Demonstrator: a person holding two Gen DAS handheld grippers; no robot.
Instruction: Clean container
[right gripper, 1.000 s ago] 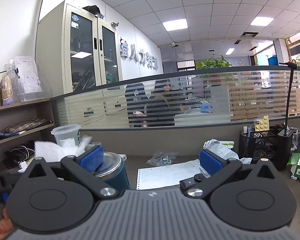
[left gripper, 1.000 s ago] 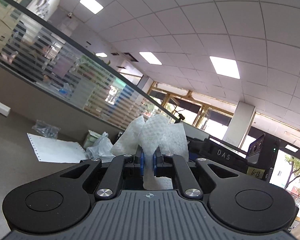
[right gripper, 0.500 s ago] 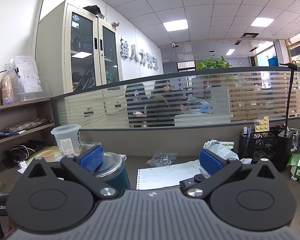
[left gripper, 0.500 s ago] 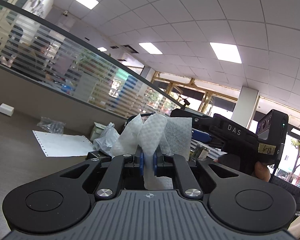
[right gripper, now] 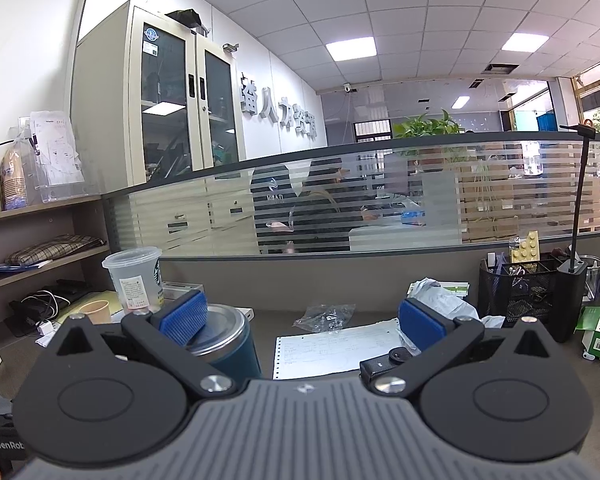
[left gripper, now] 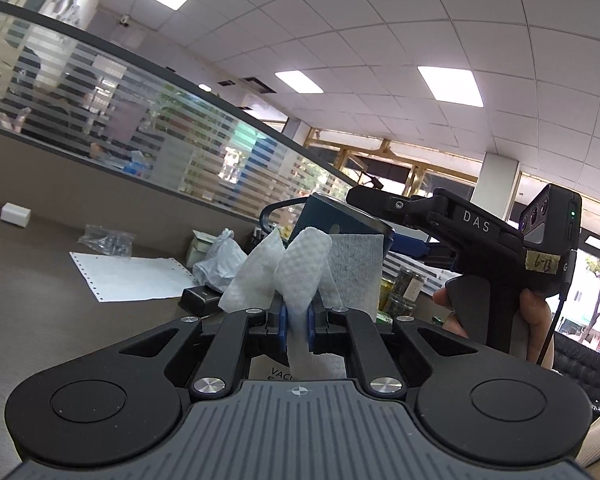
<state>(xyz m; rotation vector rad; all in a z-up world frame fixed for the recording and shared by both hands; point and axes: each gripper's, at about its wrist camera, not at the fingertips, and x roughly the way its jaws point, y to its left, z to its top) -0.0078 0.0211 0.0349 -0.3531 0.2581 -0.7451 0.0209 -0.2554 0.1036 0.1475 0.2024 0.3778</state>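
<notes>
A: Where does the container stand?

B: On the desk, towards its left side. The right gripper has its blue pads spread wide; the left pad is over the container's steel top, but I can't tell whether it touches.

A: And the left gripper?

B: Pinched tight on a white wipe, just in front of the container's dark blue wall. I'd steady the container first, then press the wipe flat and rub round.

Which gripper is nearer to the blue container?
Right. The right gripper has the blue container beside its left pad, between its open jaws. The left gripper, shut on the wipe, is a little short of it.
</notes>
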